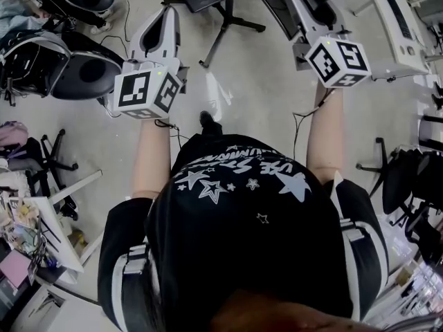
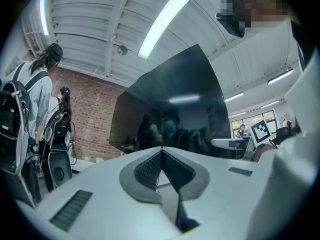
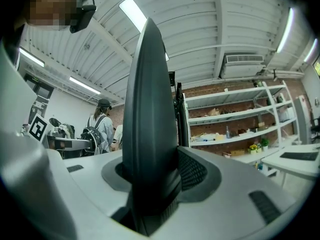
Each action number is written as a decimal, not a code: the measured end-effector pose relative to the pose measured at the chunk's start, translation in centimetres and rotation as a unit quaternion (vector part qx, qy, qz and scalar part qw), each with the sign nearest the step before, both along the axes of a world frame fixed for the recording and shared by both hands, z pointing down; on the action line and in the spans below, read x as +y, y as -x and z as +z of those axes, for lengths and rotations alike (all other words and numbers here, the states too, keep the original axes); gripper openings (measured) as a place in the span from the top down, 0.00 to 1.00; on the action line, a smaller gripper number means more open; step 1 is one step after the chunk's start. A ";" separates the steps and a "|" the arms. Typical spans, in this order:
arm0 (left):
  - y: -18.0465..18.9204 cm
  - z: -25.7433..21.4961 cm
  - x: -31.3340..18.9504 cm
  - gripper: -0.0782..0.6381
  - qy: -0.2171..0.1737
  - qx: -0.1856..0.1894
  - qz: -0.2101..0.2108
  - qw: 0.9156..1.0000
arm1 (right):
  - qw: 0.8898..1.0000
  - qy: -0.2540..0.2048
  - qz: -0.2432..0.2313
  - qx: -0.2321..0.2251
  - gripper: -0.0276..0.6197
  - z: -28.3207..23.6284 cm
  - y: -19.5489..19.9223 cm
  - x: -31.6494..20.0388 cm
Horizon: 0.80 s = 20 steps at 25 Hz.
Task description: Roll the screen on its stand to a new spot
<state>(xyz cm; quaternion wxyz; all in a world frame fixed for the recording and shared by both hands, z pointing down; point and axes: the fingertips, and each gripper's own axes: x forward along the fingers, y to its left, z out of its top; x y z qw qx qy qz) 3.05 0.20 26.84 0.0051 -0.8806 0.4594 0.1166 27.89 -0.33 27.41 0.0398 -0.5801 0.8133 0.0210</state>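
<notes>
though the head view cuts the screen off at its top edge, its stand (image 1: 228, 21) shows there, black legs on the pale floor (image 1: 263, 81) just ahead of the person. the person's own head and black star-printed shirt (image 1: 242, 185) hide everything nearer in.

from the right gripper view the screen (image 3: 150, 99) is seen edge-on, a tall dark slab rising past the top of the picture. the right claw (image 3: 155, 166) is clamped on that edge, one ribbed pad pressed on each side; the pad on the left is mostly hidden behind the slab.

the left claw (image 2: 161, 151) is closed up narrow, its pads meeting at the tips with nothing between them. it points at the broad dark face of the screen (image 2: 175, 99), which stands ahead of it and apart from it. that glass only gives back dim reflections of ceiling lights and figures, too murky to sort out.

off to the right a white shelf rack (image 3: 240, 101) stands against a brick wall, holding boxes, a bottle and something with yellow flowers, all too small to tell more. a person in a cap with a backpack (image 3: 102, 126) stands in the background. at the lower left of the head view a cluttered tabletop (image 1: 28, 230) is cut off by the picture's edge.
</notes>
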 end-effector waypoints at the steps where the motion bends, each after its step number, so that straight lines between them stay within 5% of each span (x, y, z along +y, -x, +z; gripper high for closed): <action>1: -0.3 0.1 0.3 0.88 0.002 0.002 0.001 1.000 | 1.000 0.000 0.001 0.001 0.64 0.0 -0.2 0.3; 20: -3.4 -0.9 7.7 0.88 -0.013 -0.016 0.002 1.000 | 1.000 -0.010 -0.004 -0.029 0.57 -0.5 -3.4 4.6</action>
